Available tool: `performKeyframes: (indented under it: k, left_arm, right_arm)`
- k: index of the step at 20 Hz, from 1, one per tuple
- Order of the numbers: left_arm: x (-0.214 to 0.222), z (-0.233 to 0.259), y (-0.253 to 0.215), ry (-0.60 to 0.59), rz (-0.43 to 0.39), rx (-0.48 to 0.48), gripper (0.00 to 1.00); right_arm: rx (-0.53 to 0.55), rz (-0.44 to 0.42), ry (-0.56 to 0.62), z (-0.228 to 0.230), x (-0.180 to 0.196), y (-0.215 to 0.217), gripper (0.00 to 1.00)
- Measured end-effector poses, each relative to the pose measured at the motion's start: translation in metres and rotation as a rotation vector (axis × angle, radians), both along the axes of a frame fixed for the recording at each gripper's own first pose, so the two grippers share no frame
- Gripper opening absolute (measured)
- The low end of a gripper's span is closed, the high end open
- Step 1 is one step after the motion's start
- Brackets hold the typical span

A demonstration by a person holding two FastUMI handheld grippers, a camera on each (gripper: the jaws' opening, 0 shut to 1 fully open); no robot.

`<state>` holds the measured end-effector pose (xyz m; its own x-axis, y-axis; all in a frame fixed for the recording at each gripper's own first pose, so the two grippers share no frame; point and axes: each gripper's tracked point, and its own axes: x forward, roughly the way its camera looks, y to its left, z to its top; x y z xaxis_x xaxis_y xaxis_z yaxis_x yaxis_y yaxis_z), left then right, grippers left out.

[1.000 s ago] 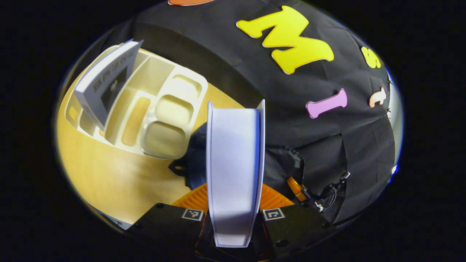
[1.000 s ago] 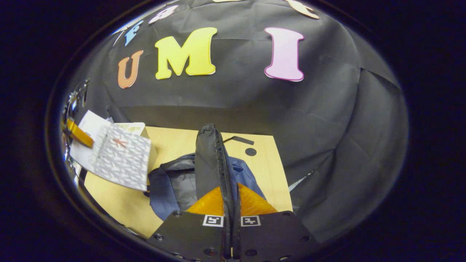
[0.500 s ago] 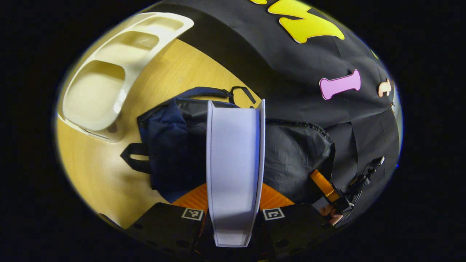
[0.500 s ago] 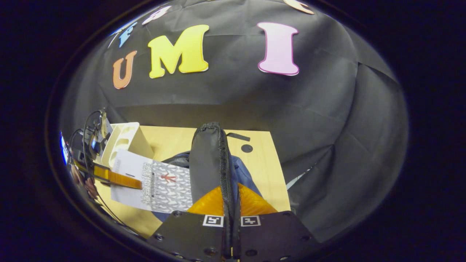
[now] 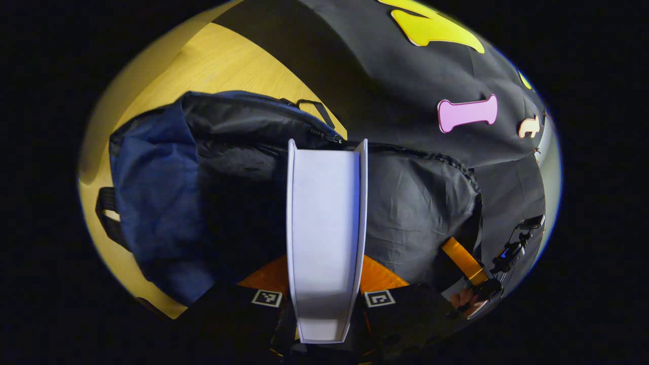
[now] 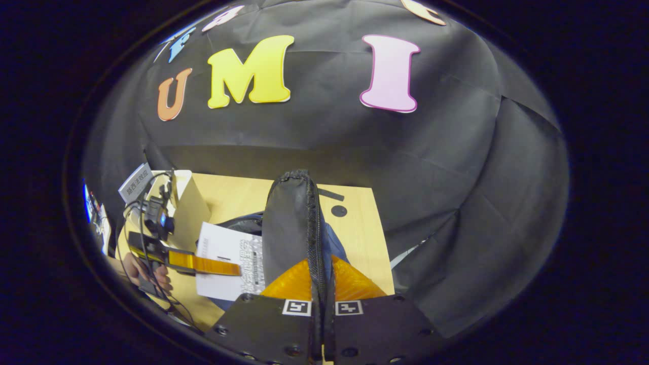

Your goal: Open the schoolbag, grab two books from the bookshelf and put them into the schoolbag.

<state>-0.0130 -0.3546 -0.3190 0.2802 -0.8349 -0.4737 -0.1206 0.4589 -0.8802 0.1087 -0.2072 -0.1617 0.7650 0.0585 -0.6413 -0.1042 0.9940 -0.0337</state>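
The left gripper (image 5: 324,284) is clamped on a book (image 5: 324,223), and its fingers (image 5: 379,278) press the book from both sides. In the left gripper view the book's pale edge points at the schoolbag (image 5: 203,167), which lies on the tabletop (image 5: 213,61) with its dark mouth pulled open. That view also shows the blue side of the bag, a black strap (image 5: 104,213) by the near tabletop edge, and the right gripper (image 5: 459,256) far off, held by a hand (image 5: 464,299).

The right gripper view shows the book's patterned cover (image 6: 230,261) flat over the bag, just left of the flap. The right gripper is clamped on the bag's zipper flap (image 6: 294,223) and holds it up. The pale bookshelf (image 6: 185,203) stands at the back left of the tabletop with one book (image 6: 136,181) in it. The tabletop right of the bag is bare out to its right edge.
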Motion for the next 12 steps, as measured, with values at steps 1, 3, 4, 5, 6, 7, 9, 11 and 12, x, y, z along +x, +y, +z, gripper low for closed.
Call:
performKeyframes:
  k: [1,3,4,5,6,7,9,11,12]
  left_arm:
    - [0.002,-0.005,-0.005,0.012,0.006,-0.027,0.45]
    - [0.006,-0.014,-0.013,0.057,0.028,-0.084,0.45]
    - [0.008,-0.019,-0.017,0.077,0.041,-0.111,0.45]
    - [0.009,-0.026,-0.02,0.1,0.046,-0.128,0.45]
    - [0.007,-0.031,-0.023,0.122,0.045,-0.136,0.43]
    - [0.007,-0.035,-0.025,0.129,0.046,-0.144,0.43]
    - [0.007,-0.043,-0.024,0.136,0.042,-0.116,0.48]
    - [0.004,-0.052,-0.022,0.158,0.009,-0.056,0.65]
    - [0.002,-0.057,-0.021,0.171,-0.002,-0.018,0.55]
  right_arm:
    - [-0.004,-0.002,0.0,0.0,-0.001,0.001,0.02]
    - [-0.006,0.0,-0.004,0.001,0.0,0.006,0.02]
    - [-0.01,0.002,-0.007,0.003,0.0,0.007,0.0]
    - [-0.013,0.006,-0.008,0.003,-0.001,0.009,0.02]
    - [-0.014,0.008,-0.008,0.003,-0.002,0.011,0.02]
    - [-0.016,0.012,-0.006,0.003,-0.002,0.013,0.02]
    - [-0.015,0.016,-0.002,0.001,-0.004,0.015,0.02]
    - [-0.016,0.021,0.005,-0.002,-0.005,0.016,0.02]
    - [-0.014,0.024,0.004,-0.002,-0.006,0.018,0.02]
